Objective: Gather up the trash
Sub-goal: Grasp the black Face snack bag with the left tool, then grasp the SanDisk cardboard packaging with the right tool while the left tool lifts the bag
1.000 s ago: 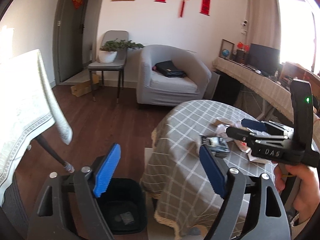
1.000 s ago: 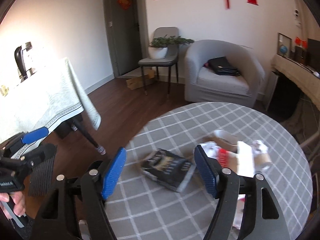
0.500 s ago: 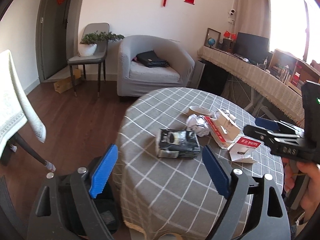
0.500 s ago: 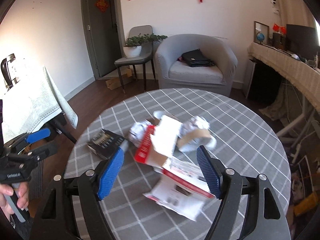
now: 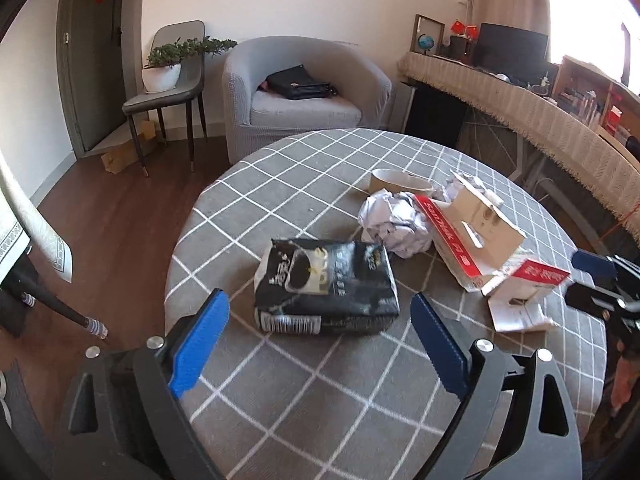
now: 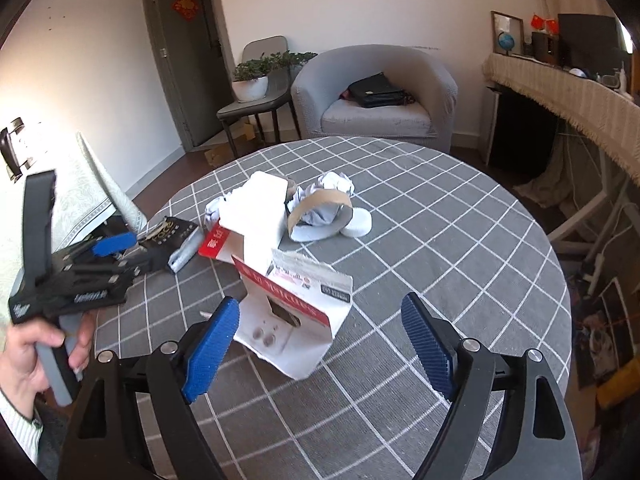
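With both tongs wide open and empty, my left gripper faces the black foil bag just left of the torn red-white carton; I judge the bag light, soft and slippery, so I would pinch its flat sides.

Grey tablecloth checked with white lines; black packet with pale print; white crumpled paper; red-and-white torn carton, brown inside; blue pads on black grippers; grey armchair
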### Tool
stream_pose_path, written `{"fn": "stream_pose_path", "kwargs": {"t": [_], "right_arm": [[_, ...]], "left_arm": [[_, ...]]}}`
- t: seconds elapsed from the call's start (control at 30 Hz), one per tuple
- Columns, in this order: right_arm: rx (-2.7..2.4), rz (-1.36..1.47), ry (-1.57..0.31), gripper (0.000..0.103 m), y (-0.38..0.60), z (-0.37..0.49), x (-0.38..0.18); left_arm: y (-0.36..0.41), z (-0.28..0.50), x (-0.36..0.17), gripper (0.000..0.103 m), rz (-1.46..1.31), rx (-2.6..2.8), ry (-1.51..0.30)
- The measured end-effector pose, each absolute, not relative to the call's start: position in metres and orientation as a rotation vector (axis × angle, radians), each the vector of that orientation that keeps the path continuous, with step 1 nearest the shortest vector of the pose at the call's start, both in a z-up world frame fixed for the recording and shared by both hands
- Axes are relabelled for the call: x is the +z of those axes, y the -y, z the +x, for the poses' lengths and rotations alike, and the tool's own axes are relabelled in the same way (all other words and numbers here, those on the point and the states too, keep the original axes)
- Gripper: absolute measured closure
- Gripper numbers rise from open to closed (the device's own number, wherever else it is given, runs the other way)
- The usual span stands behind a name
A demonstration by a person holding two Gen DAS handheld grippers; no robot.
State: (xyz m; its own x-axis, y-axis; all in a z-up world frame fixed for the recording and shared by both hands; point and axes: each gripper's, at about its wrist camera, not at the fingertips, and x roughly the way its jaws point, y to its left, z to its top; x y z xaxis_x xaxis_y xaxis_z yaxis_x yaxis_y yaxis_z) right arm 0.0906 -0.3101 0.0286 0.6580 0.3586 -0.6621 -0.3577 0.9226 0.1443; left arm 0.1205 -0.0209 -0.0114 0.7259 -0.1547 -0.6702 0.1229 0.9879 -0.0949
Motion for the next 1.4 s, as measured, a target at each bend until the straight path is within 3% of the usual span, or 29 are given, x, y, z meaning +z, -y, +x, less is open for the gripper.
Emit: {"fn": "stream_pose_path", "kwargs": {"t": [0.13,0.23,0.37,0.5,0.57,0.8,1.17,1.3,1.4], "right_arm": [[0.453,-0.019,-0.755,0.019,0.312,0.089,0.026],[0.501,-0.025,-0.775,0.03,0.311,0.092,0.022],[0.541,-0.038,-0.787,0.037,0.309,0.094,0.019],[0.572,-0.05,-0.787,0.04,0.309,0.096,0.017],[0.581,-0.056,-0.781,0.041,0.31,0.098,0.017],[0.621,-0.063,-0.754,0.05,0.308,0.1,0.023],[0.712,-0.118,-0.778,0.076,0.283,0.097,0.021],[0.714,-0.135,-0.779,0.077,0.277,0.098,0.018],[0.716,-0.144,-0.798,0.088,0.27,0.099,0.011]], "left_arm": [[0.02,0.127,-0.011,0.009,-0.025,-0.144,-0.744],[0.022,0.132,-0.013,0.009,-0.021,-0.166,-0.756],[0.03,0.137,-0.017,0.009,0.022,-0.18,-0.774],[0.029,0.14,-0.022,0.026,0.024,-0.179,-0.798],[0.026,0.14,-0.022,0.027,0.009,-0.188,-0.796],[0.026,0.134,-0.022,0.029,-0.003,-0.194,-0.787],[0.021,0.12,-0.011,0.029,-0.019,-0.242,-0.768],[0.017,0.119,-0.008,0.029,-0.035,-0.254,-0.77],[0.015,0.118,-0.008,0.029,-0.041,-0.264,-0.776]]}}
